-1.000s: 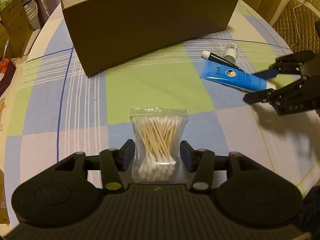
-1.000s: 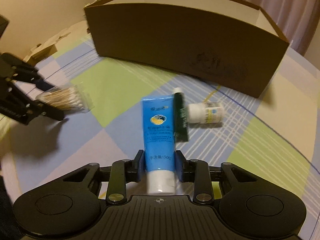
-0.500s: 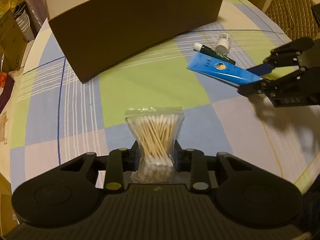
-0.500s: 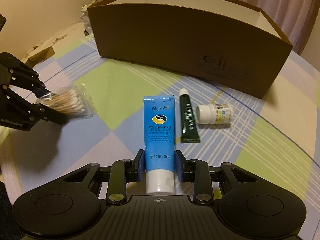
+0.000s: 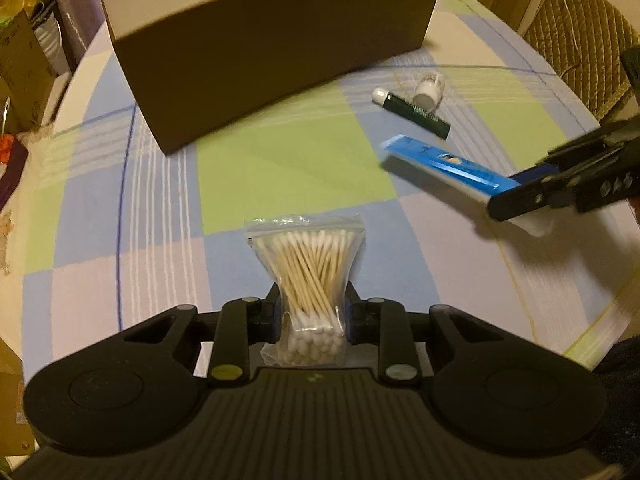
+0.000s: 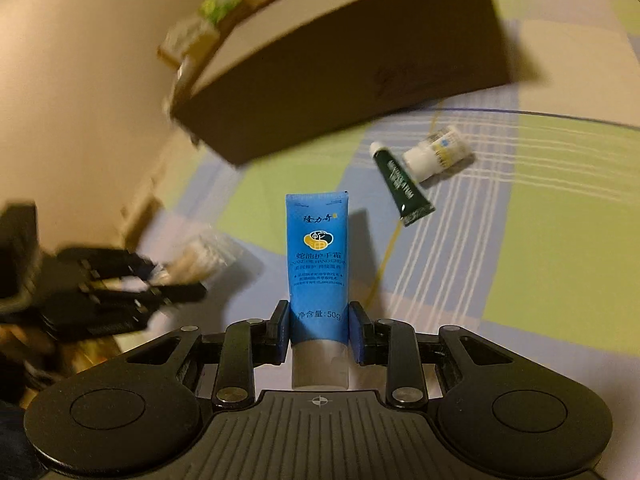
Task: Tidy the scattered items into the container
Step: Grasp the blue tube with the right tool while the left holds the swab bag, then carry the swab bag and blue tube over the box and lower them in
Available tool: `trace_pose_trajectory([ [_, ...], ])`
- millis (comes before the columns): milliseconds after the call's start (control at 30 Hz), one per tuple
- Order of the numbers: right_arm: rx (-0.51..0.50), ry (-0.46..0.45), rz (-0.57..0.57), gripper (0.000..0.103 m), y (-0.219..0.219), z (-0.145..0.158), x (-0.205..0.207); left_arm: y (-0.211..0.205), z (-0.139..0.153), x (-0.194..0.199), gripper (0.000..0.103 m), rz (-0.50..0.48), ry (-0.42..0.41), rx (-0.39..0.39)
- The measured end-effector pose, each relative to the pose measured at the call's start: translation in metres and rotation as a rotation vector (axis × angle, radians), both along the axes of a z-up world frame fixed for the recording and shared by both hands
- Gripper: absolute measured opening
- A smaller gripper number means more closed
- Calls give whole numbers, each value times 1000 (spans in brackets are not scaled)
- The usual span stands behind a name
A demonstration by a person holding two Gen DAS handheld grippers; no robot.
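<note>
The left gripper (image 5: 311, 314), pitched steeply down at the tablecloth (image 5: 280, 164), squeezes the near end of the cotton-swab bag (image 5: 308, 276), pinching it to a waist between its fingers. The right gripper (image 6: 320, 334), rolled to one side and angled down, clamps the blue hand-cream tube (image 6: 318, 256) near its cap, the tube jutting straight ahead. Beyond lie the green tube (image 6: 402, 184) and white bottle (image 6: 438, 152), touching, with the cardboard box (image 5: 276, 52) farthest.

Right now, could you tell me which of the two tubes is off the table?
The blue tube, clamped in the right gripper; the dark green tube lies on the cloth.
</note>
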State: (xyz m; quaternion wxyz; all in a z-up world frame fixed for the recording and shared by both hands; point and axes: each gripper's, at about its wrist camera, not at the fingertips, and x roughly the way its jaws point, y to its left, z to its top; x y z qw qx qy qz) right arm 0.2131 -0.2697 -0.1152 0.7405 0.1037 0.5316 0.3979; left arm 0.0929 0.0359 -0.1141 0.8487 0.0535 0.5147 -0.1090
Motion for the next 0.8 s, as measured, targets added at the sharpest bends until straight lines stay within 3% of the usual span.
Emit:
trace_pose_trajectory([
  [167, 77, 20, -67, 32, -15, 13, 4, -1, 25, 4, 23, -22, -58, -11],
  [333, 5, 2, -109, 32, -17, 28, 10, -3, 49, 14, 23, -65, -103, 3],
  [500, 24, -10, -149, 32, -27, 47, 21, 2, 74, 27, 23, -106, -152, 24],
  [800, 36, -117, -121, 32, -21, 99, 48, 24, 120, 66, 23, -184, -228, 80],
])
